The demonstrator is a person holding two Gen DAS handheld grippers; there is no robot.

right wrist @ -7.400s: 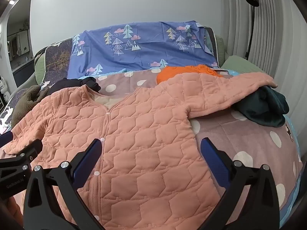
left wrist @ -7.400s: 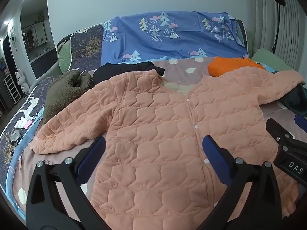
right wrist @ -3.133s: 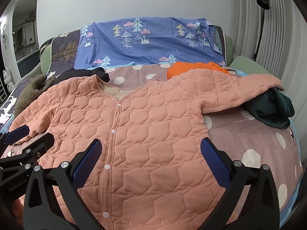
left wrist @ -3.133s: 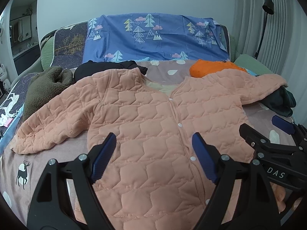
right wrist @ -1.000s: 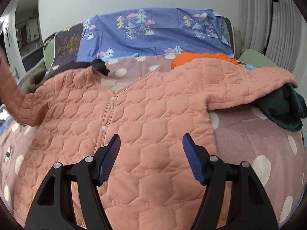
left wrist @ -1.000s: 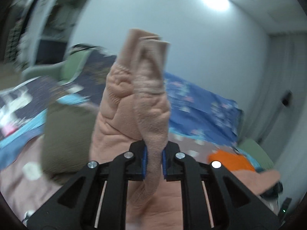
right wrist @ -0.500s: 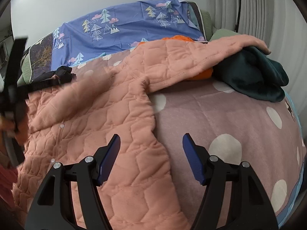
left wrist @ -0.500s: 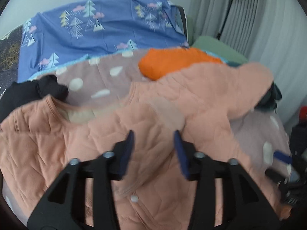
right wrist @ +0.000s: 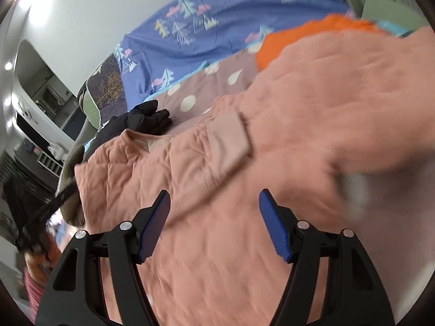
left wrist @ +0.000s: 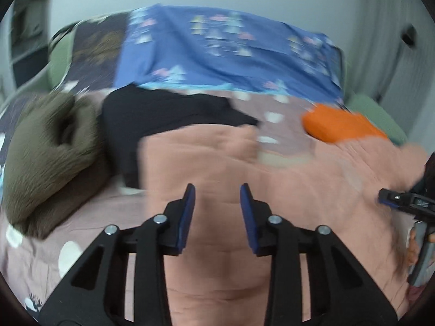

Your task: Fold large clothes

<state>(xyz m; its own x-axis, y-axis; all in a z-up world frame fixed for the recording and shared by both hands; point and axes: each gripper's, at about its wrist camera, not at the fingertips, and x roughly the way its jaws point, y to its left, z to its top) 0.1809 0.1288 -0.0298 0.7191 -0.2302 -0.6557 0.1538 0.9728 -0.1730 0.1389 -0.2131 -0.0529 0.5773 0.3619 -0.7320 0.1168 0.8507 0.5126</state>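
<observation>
The peach quilted jacket (left wrist: 285, 190) lies spread on the bed, front up. Its left sleeve is folded across the chest, the ribbed cuff (right wrist: 231, 141) resting near the neckline. My left gripper (left wrist: 217, 203) hovers over the jacket's left half with its jaws closing and nothing between the blue pads. My right gripper (right wrist: 214, 217) stands open and empty over the jacket's middle, tilted; it also shows at the right edge of the left wrist view (left wrist: 402, 199). The other sleeve (right wrist: 367, 76) stretches away to the right. Both views are blurred by motion.
An olive fleece garment (left wrist: 49, 157) and a black garment (left wrist: 163, 114) lie left of the jacket. An orange garment (left wrist: 339, 125) sits behind it. A blue tree-print sheet (left wrist: 217, 49) covers the back. The pink dotted bedspread (left wrist: 95, 217) shows at the left.
A second ago my left gripper held the sleeve cuff up; it has let go, the sleeve now lies across the chest, and the gripper dropped lower. My right gripper swung and rolled.
</observation>
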